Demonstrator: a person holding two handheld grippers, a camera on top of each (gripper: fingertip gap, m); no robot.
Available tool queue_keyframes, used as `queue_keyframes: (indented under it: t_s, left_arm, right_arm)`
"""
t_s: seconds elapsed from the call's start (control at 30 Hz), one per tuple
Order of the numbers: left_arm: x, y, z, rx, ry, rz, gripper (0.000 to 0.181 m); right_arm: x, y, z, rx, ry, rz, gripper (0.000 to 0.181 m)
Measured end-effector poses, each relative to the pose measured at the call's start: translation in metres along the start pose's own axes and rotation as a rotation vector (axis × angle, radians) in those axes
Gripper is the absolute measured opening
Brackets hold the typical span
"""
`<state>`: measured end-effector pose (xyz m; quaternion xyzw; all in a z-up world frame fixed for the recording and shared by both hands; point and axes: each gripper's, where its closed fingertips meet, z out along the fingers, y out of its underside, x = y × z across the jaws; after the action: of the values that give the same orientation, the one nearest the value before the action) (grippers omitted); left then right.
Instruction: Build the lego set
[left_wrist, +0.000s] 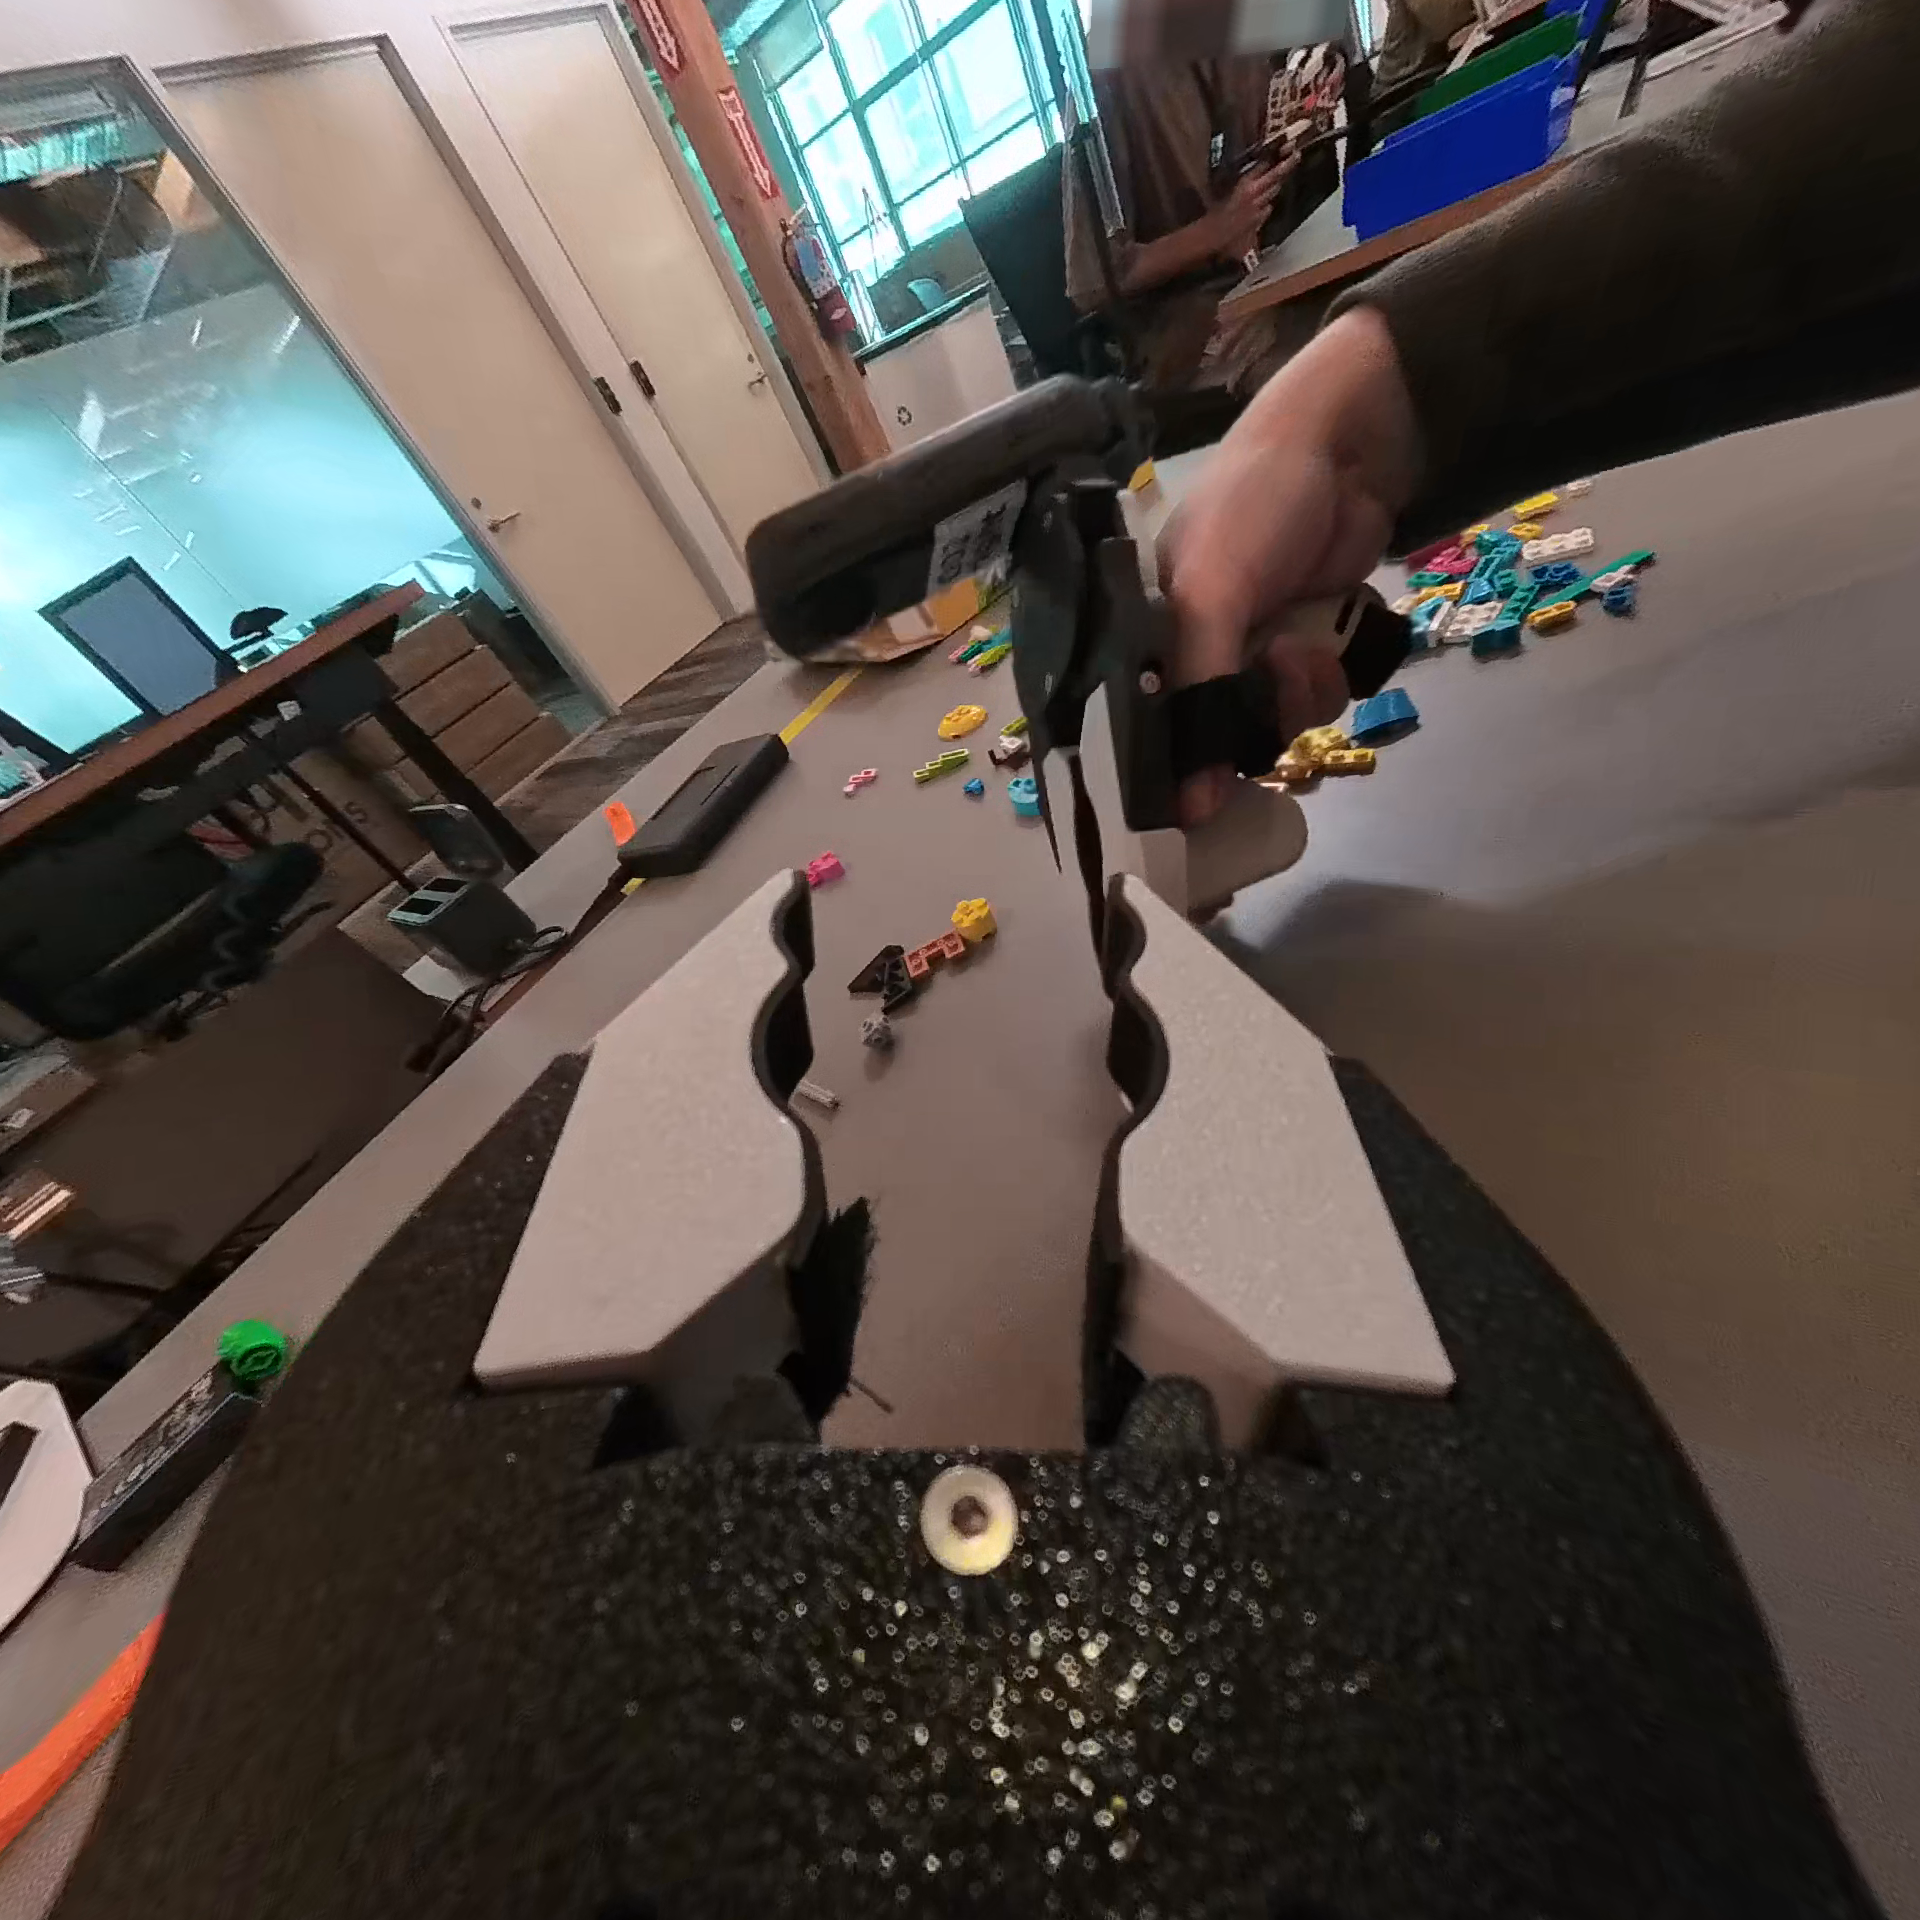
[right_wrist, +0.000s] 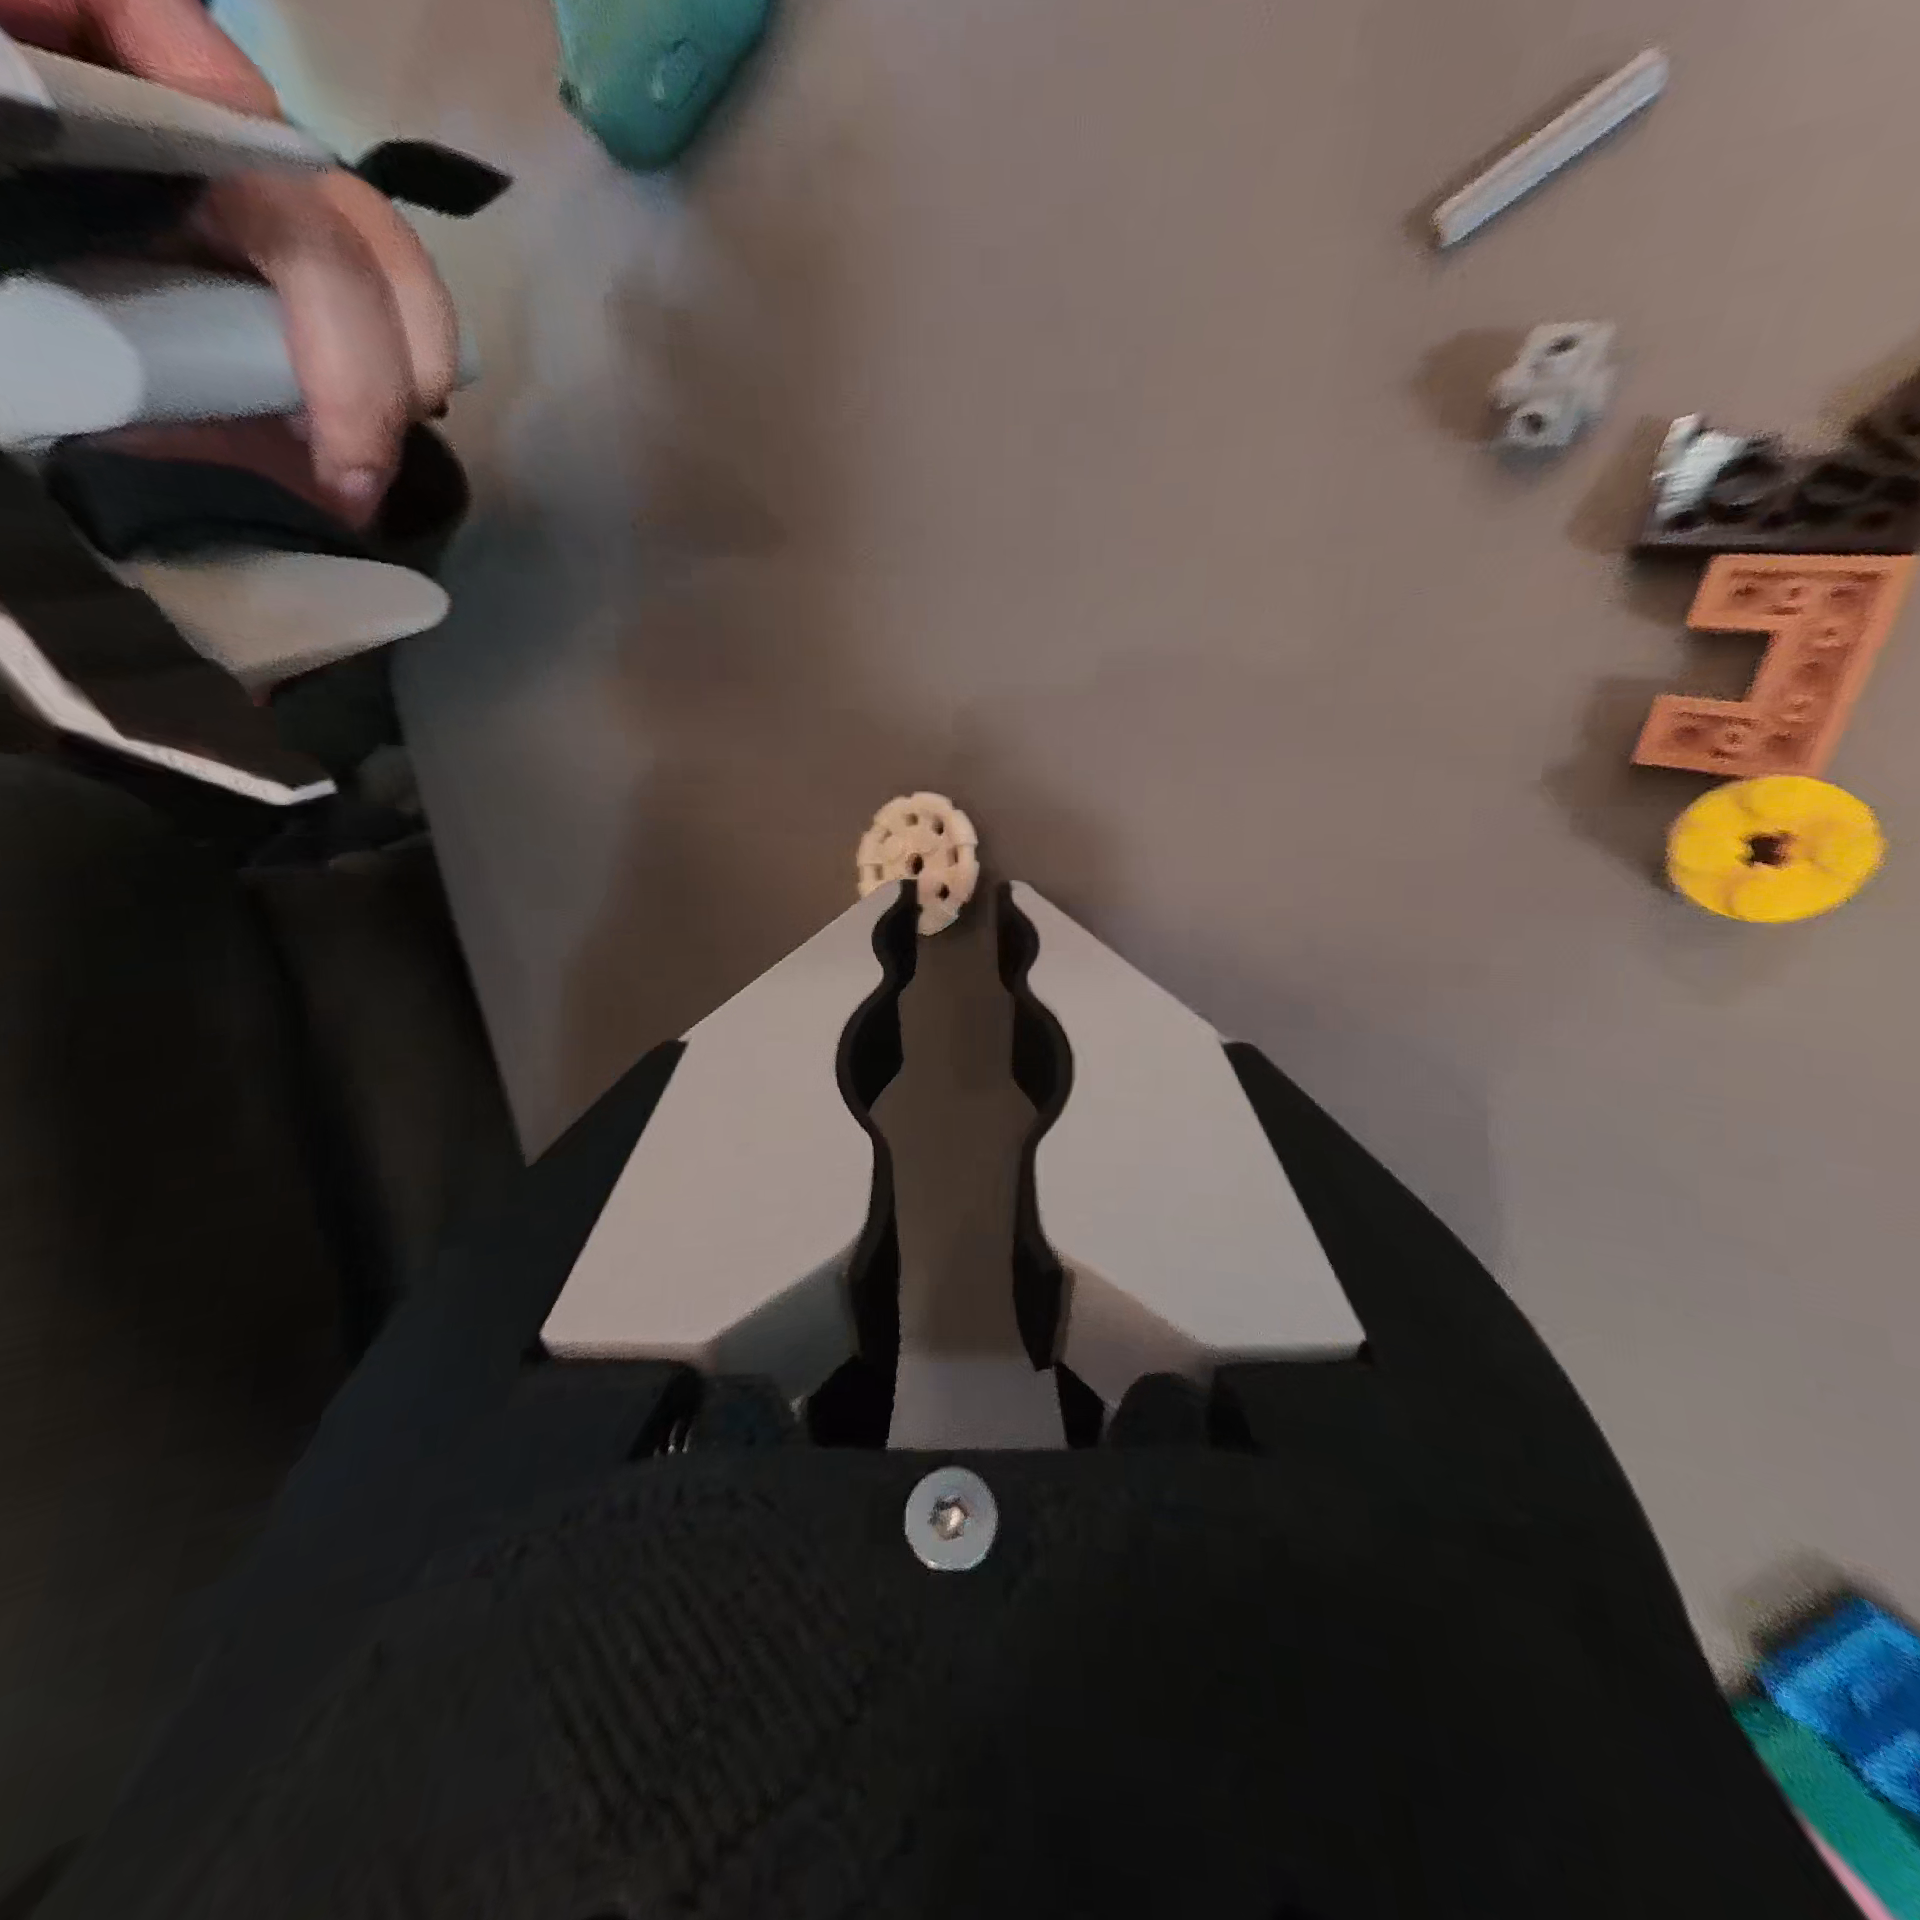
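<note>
My left gripper (left_wrist: 956, 899) is open and empty, low over the grey table (left_wrist: 1558, 1091). Just ahead of it lie a yellow round piece (left_wrist: 974, 916), an orange bracket plate (left_wrist: 935, 951), a black wedge plate (left_wrist: 883, 977) and a small grey brick (left_wrist: 878, 1031). A hand holds my right gripper (left_wrist: 1070, 831) pointing down ahead. In the right wrist view, the right gripper (right_wrist: 951, 894) has its jaws narrowly apart. A small cream round piece (right_wrist: 920, 862) sits at its left fingertip (right_wrist: 883, 914); I cannot tell if it is gripped.
A pile of coloured pieces (left_wrist: 1517, 582) lies far right, with scattered pieces (left_wrist: 961, 719) mid-table. A black box (left_wrist: 707, 805) sits by the left table edge. The right wrist view shows the yellow piece (right_wrist: 1777, 847), orange plate (right_wrist: 1766, 665), grey bar (right_wrist: 1548, 151) and teal piece (right_wrist: 665, 73). From my right tips it is roughly 10 centimetres to the yellow round piece (left_wrist: 974, 916); from my left, 15 centimetres. It turns up in the right wrist view (right_wrist: 1732, 858) as well.
</note>
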<state>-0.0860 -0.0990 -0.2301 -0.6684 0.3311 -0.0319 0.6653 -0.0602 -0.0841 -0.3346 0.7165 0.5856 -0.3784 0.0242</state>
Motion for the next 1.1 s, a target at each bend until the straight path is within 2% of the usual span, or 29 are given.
queue_keyframes:
  t_s: [0.07,0.17,0.27,0.33,0.4,0.47,0.53,0.77,1.0,1.1]
  left_arm:
    - [0.002,0.0,0.0,0.005,0.014,-0.005,0.047]
    - [0.0,-0.002,-0.002,0.049,-0.02,-0.008,0.044]
    - [-0.005,-0.004,-0.006,0.112,-0.095,-0.024,0.044]
    - [-0.009,-0.009,-0.009,0.157,-0.151,-0.038,0.045]
    - [-0.018,-0.014,-0.013,0.192,-0.224,-0.043,0.041]
    - [-0.023,-0.015,-0.015,0.207,-0.264,-0.057,0.033]
    - [-0.024,-0.011,-0.013,0.191,-0.265,-0.066,0.033]
    - [-0.021,-0.008,-0.011,0.171,-0.253,-0.039,0.033]
    - [-0.021,-0.006,-0.009,0.162,-0.235,-0.071,0.033]
    - [-0.02,-0.004,-0.007,0.153,-0.222,-0.081,0.033]
  right_arm:
    - [0.004,-0.005,-0.01,0.07,0.104,-0.027,0.035]
    - [0.009,-0.009,-0.04,0.218,0.278,-0.113,0.037]
    - [0.035,-0.008,-0.1,0.432,0.568,-0.183,0.037]
    - [0.061,0.004,-0.147,0.545,0.798,-0.219,0.031]
    - [0.083,0.024,-0.172,0.555,0.93,-0.212,0.023]
    - [0.098,0.036,-0.174,0.516,0.936,-0.191,0.018]
    - [0.115,0.04,-0.171,0.466,0.944,-0.179,0.014]
    - [0.154,0.025,-0.149,0.409,0.798,-0.045,0.014]
    - [0.167,0.022,-0.142,0.363,0.808,-0.038,0.014]
    - [0.167,0.021,-0.141,0.361,0.797,-0.057,0.007]
